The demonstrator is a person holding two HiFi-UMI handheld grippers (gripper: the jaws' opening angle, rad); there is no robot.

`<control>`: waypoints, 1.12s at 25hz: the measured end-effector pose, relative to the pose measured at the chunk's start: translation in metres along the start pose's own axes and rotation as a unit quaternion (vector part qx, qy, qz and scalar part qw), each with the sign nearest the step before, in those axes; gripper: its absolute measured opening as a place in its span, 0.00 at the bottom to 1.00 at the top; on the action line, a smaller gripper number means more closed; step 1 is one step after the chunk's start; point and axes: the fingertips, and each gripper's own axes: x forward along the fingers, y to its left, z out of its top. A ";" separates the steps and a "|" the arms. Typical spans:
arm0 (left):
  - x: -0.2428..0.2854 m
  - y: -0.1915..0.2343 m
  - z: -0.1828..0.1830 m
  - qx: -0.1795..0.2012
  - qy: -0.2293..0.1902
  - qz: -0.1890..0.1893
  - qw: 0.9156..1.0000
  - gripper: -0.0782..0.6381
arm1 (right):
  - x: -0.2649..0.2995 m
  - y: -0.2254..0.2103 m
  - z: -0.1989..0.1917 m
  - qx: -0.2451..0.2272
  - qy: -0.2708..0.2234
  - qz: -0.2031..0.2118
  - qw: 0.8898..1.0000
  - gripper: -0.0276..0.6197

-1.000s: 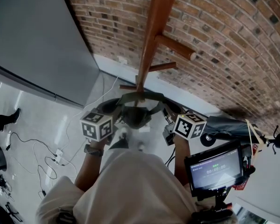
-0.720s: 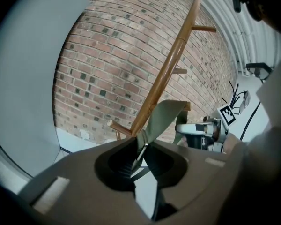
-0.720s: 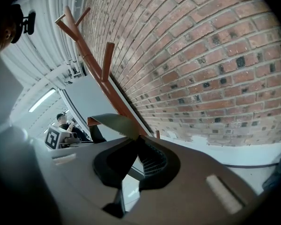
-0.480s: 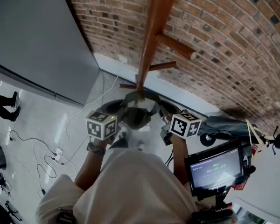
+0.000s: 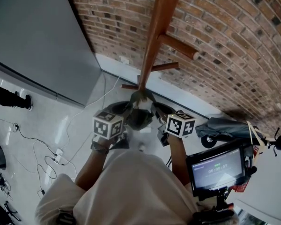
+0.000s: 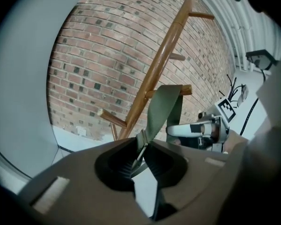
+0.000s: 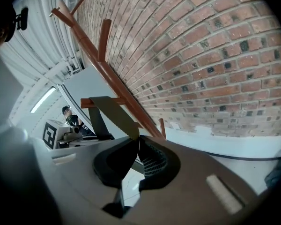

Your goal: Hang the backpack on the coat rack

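Observation:
The wooden coat rack (image 5: 155,36) rises in front of the brick wall, with short pegs (image 5: 178,47) on its pole. The dark olive backpack (image 5: 139,119) hangs low between my two grippers. Its olive strap (image 6: 165,108) runs up from my left gripper (image 6: 141,146) and loops over a low peg (image 6: 186,90). My left gripper (image 5: 122,114) is shut on that strap. The strap (image 7: 113,114) comes down over the same peg (image 7: 86,102) to my right gripper (image 7: 138,142), shut on its end. In the head view my right gripper (image 5: 160,115) is just right of the bag.
A grey panel (image 5: 33,41) stands at the left against the brick wall (image 5: 234,41). Cables (image 5: 42,149) lie on the white floor. A small monitor (image 5: 215,168) sits at the lower right beside a wheeled frame (image 5: 225,128). A person's shoes (image 5: 9,100) show at the left edge.
Both grippers have drawn closer together and sunk toward the rack's foot with the strap still held. The strap loop between them has narrowed. The shoes at the left edge have shifted.

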 end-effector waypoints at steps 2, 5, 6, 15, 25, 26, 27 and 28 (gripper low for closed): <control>0.003 0.000 -0.002 0.000 0.003 -0.003 1.000 0.18 | 0.003 0.001 -0.002 0.000 0.003 0.001 1.000 0.06; 0.006 -0.001 -0.004 0.004 0.005 -0.006 1.000 0.18 | 0.008 0.003 -0.007 0.000 0.005 0.001 1.000 0.07; 0.007 0.000 -0.004 0.005 0.006 -0.006 1.000 0.18 | 0.010 0.004 -0.008 0.001 0.006 0.001 1.000 0.07; 0.020 0.000 -0.009 -0.010 0.014 -0.017 1.000 0.18 | 0.019 0.002 -0.011 0.006 0.012 -0.003 1.000 0.07; 0.030 0.002 -0.012 -0.012 0.022 -0.021 0.999 0.18 | 0.028 -0.003 -0.010 0.007 0.017 -0.005 1.000 0.08; 0.032 0.003 -0.012 -0.012 0.024 -0.020 0.999 0.18 | 0.029 -0.004 -0.010 0.006 0.019 -0.006 1.000 0.09; 0.033 0.004 -0.013 -0.013 0.025 -0.020 0.999 0.18 | 0.031 -0.005 -0.011 0.005 0.021 -0.007 1.000 0.09; 0.034 0.005 -0.013 -0.013 0.026 -0.019 0.999 0.18 | 0.032 -0.005 -0.012 0.004 0.023 -0.008 1.000 0.09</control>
